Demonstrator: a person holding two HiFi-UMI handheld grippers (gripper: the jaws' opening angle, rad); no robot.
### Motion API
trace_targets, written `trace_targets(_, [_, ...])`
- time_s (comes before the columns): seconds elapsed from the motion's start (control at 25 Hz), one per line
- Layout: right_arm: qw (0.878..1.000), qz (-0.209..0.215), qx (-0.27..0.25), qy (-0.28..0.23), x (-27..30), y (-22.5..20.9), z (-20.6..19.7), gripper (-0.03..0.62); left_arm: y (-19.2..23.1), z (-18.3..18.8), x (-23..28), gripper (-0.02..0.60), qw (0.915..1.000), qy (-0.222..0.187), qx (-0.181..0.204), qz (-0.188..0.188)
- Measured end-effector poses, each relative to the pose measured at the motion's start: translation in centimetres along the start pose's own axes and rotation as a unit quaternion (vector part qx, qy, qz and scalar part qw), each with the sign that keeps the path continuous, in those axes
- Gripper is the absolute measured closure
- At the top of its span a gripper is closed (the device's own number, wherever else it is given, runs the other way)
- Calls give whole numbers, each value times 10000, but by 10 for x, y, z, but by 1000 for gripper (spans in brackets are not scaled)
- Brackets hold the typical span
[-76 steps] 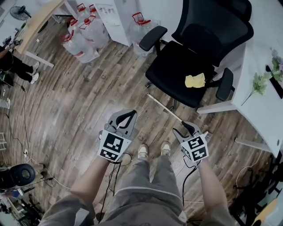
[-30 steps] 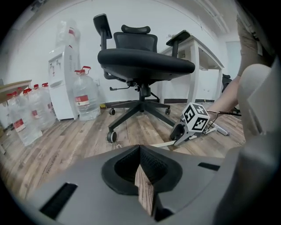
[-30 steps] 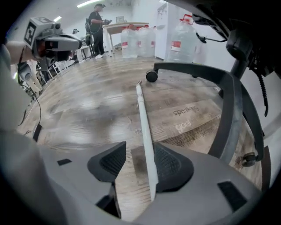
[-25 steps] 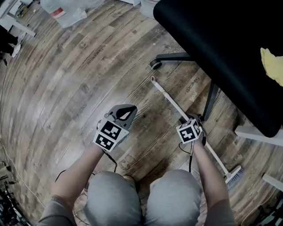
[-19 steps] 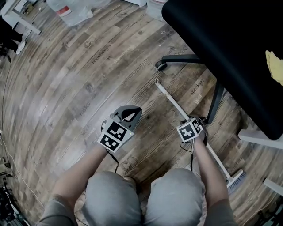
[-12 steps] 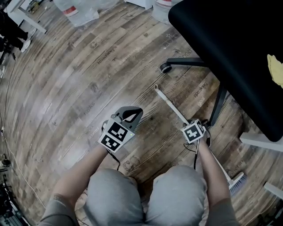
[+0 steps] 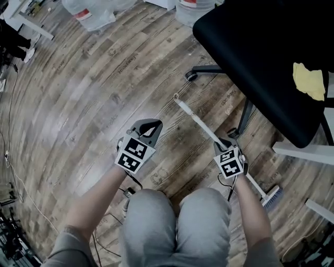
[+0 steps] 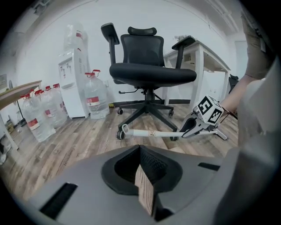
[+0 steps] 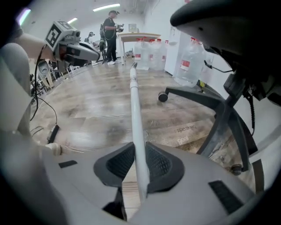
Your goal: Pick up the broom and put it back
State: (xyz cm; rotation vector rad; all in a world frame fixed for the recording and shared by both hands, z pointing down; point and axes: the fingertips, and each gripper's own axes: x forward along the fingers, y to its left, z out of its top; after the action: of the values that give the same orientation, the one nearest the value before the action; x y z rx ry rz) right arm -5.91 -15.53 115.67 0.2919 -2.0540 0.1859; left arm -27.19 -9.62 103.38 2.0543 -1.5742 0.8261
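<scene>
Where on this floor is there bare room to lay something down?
The widest bare floor lies left of the broom handle, between the left gripper and the water bottles. It is crowded on the right: chair legs, broom head, table legs.

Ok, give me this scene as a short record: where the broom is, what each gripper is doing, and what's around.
broom: slants across the wood floor, brush head on the person's right
right gripper: shut on the broom's white handle, partway along it
left gripper: shut, nothing between its jaws, apart from the broom
handle tip: points toward the base of the office chair
chair seat: black, with a yellow cloth on it
background: water bottles by the wall
</scene>
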Motion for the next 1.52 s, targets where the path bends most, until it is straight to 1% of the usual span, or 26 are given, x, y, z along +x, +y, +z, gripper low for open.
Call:
trace_targets(0.08, [9998,120,-54,-122,-36,13,8,496,-6,14,-27,565,9999,146,74,15])
trace_targets(0.16, [9995,204,-76,-239,-74,22,18,496,-3,33,-59,565,9992,281,171,218])
trace_targets(0.24, [9991,138,-74,-398,-112,26,31,496,-1,58,-90,565,9992,214,117,307])
trace_targets(0.36, [9976,-150,-10,-680,-173,32,48,496,-9,87,-137,565,9996,150,-7,220])
trace_targets(0.44, [9956,-349,-21,-866,-214,33,62,497,-12,106,-167,565,9996,129,-41,236])
trace_targets(0.6, [9931,-396,-63,-1101,-290,38,88,502,-9,154,-229,565,9977,-81,-262,613])
trace_targets(0.64, [9926,-416,-5,-1143,-309,37,95,502,-12,167,-243,565,9975,-157,-270,638])
trace_targets(0.72, [9908,-483,156,-1256,-346,37,110,502,-20,192,-268,565,9977,-257,-168,598])
trace_targets(0.76, [9893,-517,253,-1339,-363,37,118,502,-24,203,-280,565,9980,-262,-121,566])
trace_targets(0.84, [9850,-603,461,-1548,-395,36,134,502,-29,221,-302,565,9981,-244,-156,540])
trace_targets(0.96, [9750,-837,834,-1881,-444,30,156,502,-33,254,-340,565,9970,-440,-218,600])
trace_targets(1.04, [9666,-935,1179,-2075,-477,29,172,502,-37,276,-368,565,9961,-611,-41,640])
trace_targets(1.12, [9564,-935,1520,-2312,-506,28,194,500,-38,296,-393,565,9949,-710,191,686])
trace_targets(1.2, [9458,-871,1741,-2600,-534,31,221,500,-37,317,-418,565,9942,-796,250,678])
trace_targets(1.28, [9354,-806,1836,-2912,-565,36,254,500,-32,340,-444,565,9926,-947,238,721])
trace_targets(1.36, [9250,-805,1825,-3234,-599,41,291,499,-23,365,-469,565,9897,-1102,305,862])
trace_targets(1.52, [9045,-1021,1690,-3780,-675,48,360,500,-6,411,-517,565,9830,-1422,382,1097])
